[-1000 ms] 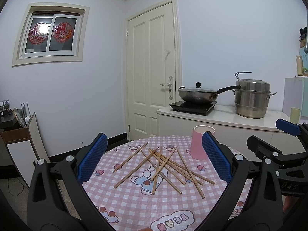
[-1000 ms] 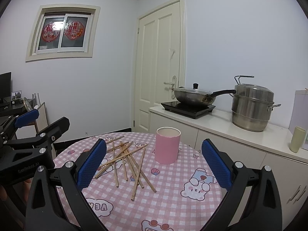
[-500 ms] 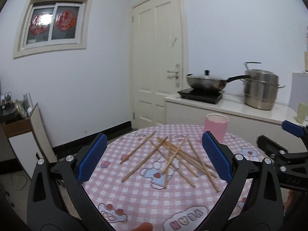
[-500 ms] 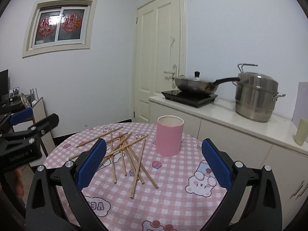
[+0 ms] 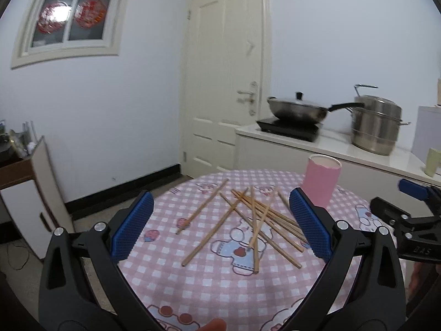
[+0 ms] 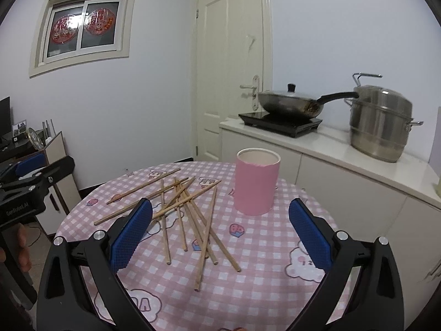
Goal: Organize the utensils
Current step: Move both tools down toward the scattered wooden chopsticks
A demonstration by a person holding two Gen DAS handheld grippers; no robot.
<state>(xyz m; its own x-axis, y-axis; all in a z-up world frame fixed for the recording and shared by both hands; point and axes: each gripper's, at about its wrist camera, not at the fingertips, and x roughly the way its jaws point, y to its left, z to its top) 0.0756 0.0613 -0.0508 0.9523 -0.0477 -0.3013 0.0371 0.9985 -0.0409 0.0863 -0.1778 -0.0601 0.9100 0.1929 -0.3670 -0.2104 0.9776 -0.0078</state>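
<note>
Both grippers — left [image 5: 220, 227] and right [image 6: 220, 230] — are hovering above the table [image 6: 264, 287] with jaws spread wide and gripping nothing, while the chopsticks [image 6: 190, 215] are lying scattered and crossed just beside the upright pink cup [image 6: 257, 182].

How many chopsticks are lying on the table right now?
10, roughly: two long ones lie at the far edge of the scatter on the checked tablecloth, the rest cross in a pile beside the pink cup. Overlaps may hide some.
</note>
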